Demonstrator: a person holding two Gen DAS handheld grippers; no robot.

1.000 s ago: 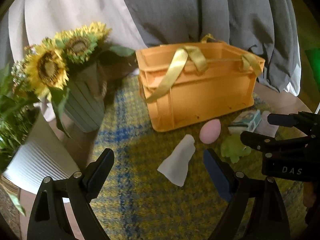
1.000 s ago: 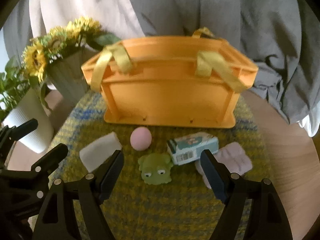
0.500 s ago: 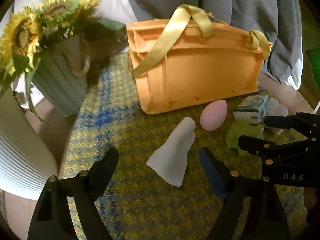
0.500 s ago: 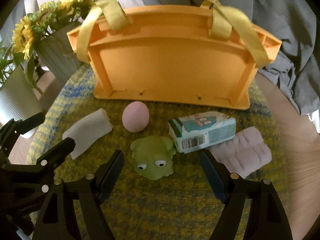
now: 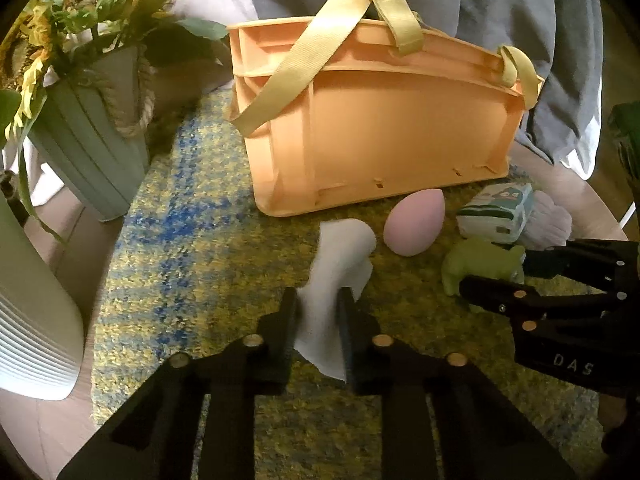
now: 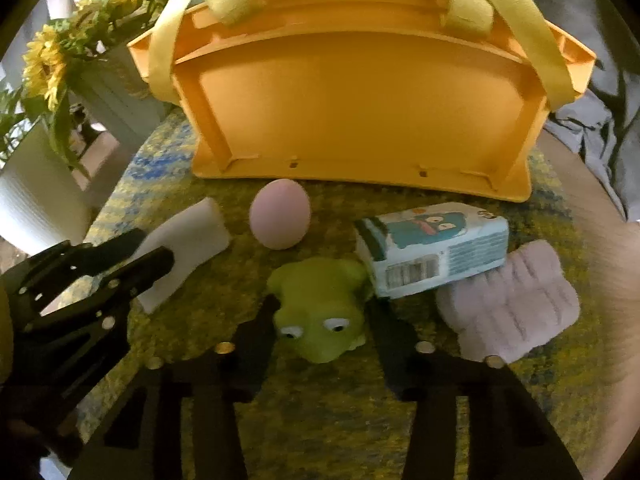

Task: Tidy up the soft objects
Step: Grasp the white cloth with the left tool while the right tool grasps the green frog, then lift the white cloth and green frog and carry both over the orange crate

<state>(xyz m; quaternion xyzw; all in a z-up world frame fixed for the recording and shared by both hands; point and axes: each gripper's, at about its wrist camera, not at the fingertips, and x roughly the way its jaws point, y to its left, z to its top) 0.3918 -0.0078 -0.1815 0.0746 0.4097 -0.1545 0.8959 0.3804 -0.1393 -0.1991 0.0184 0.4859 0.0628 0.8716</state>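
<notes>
My left gripper (image 5: 318, 316) is shut on the near end of a white folded cloth (image 5: 340, 256), which lies on the yellow-blue mat; it also shows at the left of the right wrist view, left gripper (image 6: 155, 246) over the cloth (image 6: 188, 236). My right gripper (image 6: 322, 320) has a green frog toy (image 6: 316, 284) between its jaws, which are closing, and the pads meet the toy's sides. A pink egg-shaped sponge (image 6: 280, 220), a tissue pack (image 6: 432, 248) and a folded lilac towel (image 6: 508, 304) lie around it. The orange crate (image 6: 360, 100) with yellow straps stands behind.
A green vase of sunflowers (image 5: 88, 152) and a white ribbed pot (image 5: 28, 320) stand at the left. The woven mat (image 5: 180, 240) covers a round wooden table. A person in grey clothing (image 5: 520, 20) is behind the crate.
Both grippers came down toward the mat. The left jaws went from wide apart to shut on the white cloth. The right jaws narrowed around the frog toy.
</notes>
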